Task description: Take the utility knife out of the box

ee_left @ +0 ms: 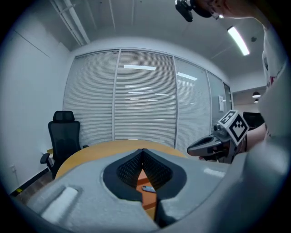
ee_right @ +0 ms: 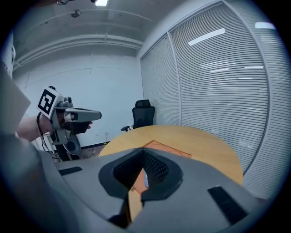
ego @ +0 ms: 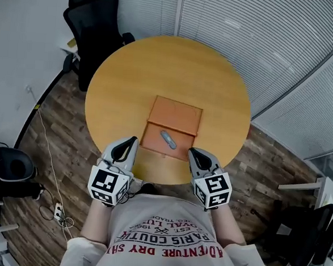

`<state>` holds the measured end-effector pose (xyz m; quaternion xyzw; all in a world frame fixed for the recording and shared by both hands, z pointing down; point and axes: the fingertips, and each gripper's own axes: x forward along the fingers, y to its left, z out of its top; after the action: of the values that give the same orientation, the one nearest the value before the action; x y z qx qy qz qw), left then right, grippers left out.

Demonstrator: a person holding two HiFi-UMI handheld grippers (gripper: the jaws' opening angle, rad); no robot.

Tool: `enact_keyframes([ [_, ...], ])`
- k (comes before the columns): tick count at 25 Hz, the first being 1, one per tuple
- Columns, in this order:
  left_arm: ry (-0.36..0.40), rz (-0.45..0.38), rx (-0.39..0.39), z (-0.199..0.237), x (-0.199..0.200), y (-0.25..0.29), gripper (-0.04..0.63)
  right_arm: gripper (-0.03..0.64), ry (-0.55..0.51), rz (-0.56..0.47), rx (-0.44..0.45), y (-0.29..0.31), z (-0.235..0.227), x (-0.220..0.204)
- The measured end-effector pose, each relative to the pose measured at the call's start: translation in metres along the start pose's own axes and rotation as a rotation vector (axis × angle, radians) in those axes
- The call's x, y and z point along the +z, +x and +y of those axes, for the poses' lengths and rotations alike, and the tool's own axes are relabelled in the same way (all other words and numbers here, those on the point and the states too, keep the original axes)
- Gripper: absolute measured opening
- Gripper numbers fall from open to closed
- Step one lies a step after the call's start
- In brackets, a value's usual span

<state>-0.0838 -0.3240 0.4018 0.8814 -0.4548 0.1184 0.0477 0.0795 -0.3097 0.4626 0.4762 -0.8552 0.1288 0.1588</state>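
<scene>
Before the box, left claw and right claw sit closed, empty.

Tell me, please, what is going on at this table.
A person holds a gripper in each hand at the near edge of a round table. An open orange box sits there with a utility knife lying inside. The left gripper and right gripper flank the box, both shut and empty; the knife is not yet touched.

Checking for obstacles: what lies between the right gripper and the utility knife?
Head view: only the orange box's bare floor separates right gripper and utility knife.
</scene>
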Motion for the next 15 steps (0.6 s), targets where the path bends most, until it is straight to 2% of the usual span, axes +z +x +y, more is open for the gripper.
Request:
enact_keyframes([
  [5,0.039,0.021,-0.093,0.039,-0.002,0.033,-0.005,0.008,0.023,0.116,-0.008,0.055,0.006,-0.021],
  [13,0.000,0.084,-0.205,0.078,-0.036,0.061,-0.005,0.009,-0.057,0.321,-0.075,0.115,0.009,-0.066],
  [15,-0.014,0.101,-0.224,0.083,-0.046,0.068,-0.005,0.044,-0.034,0.379,-0.065,0.128,0.008,-0.079],
])
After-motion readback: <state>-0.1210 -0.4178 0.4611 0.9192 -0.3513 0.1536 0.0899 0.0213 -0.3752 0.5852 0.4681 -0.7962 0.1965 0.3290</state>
